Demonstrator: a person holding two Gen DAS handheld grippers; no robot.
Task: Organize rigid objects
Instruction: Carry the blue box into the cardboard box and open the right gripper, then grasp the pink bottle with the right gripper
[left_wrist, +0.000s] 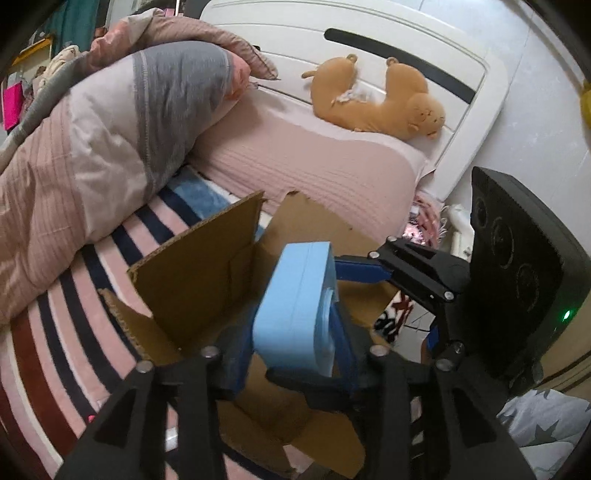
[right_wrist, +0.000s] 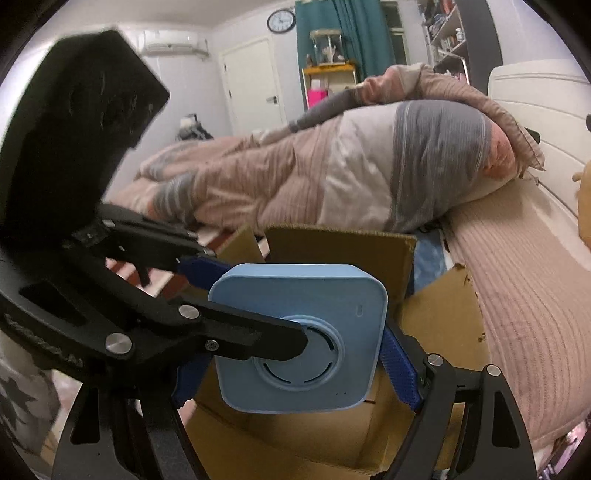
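The light-blue square device (right_wrist: 299, 336) hung over the open cardboard box (right_wrist: 343, 254) on the striped blanket (left_wrist: 66, 332). Both the left gripper (left_wrist: 295, 328) and the right gripper (right_wrist: 295, 354) were clamped on it, blue fingers (right_wrist: 400, 365) pressing its sides, beside the pink pillow (left_wrist: 314, 173).

Left gripper (left_wrist: 295, 354) and right gripper (right_wrist: 291, 369) meet crosswise, both pairs of jaws clamped on one load.

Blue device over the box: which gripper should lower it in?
Right, probably. The right gripper flanks the blue device at both side edges, with the cardboard box open below. The left gripper pinches its faces from the side and could release.
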